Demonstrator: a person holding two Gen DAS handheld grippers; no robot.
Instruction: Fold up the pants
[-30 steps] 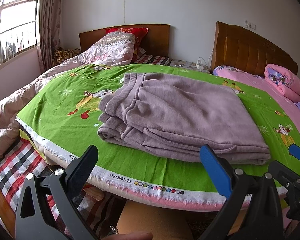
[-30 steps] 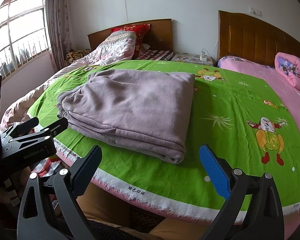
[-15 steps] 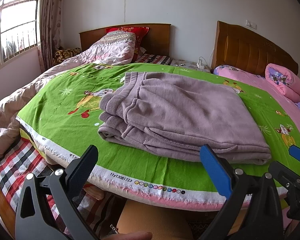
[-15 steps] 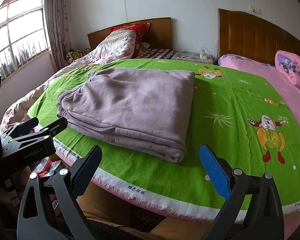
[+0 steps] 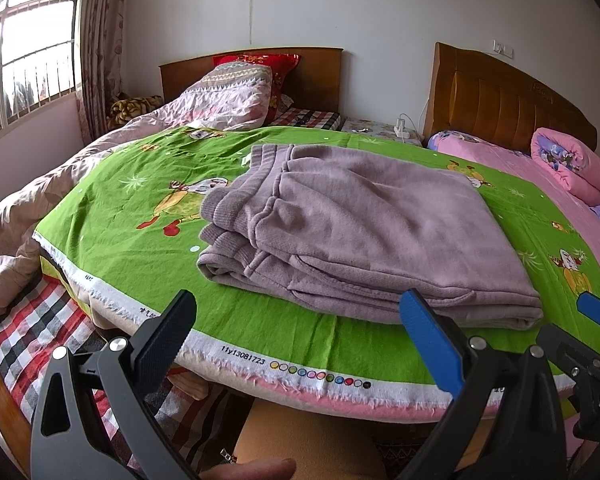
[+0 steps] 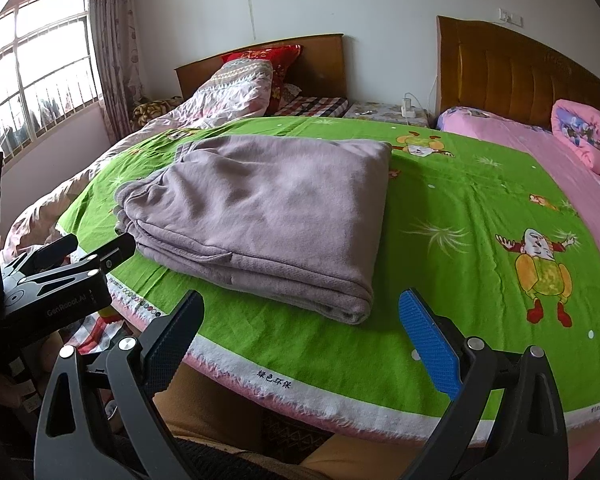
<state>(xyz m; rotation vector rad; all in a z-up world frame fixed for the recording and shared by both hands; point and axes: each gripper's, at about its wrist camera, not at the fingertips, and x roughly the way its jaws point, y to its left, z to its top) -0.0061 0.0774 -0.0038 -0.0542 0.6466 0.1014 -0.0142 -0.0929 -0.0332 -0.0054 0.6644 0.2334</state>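
Left gripper (image 5: 302, 330): jaws spread wide, nothing between them; sits at bottom of left wrist frame, off the near edge of the bed, not touching cloth.
Right gripper (image 6: 308, 328): jaws also wide apart, empty; bottom of right wrist frame, just short of the sheet's white border.
Cross-view: left gripper's body shows at left edge of right wrist frame; a blue pad of the right gripper shows at right edge of left wrist frame.
Change vs earlier frames: almost none. Both grippers stay open in the same spot; views shift only slightly, pants sit marginally lower in the left wrist frame. Pants unchanged in shape.
Pants (image 5: 364, 236): mauve knit, already folded into a flat rectangular stack, several layers visible along the near edge. Ribbed waistband at the stack's left end, slightly rumpled; right end is a clean fold.
Pants location: centre of left wrist frame, centre-left of right wrist frame, lying on the green cartoon sheet (image 6: 460, 216), near its front edge.
Pink bedding (image 6: 580, 136): right side of frame, well apart from pants.
Person: a fingertip (image 5: 252, 470) at bottom centre of left wrist frame.
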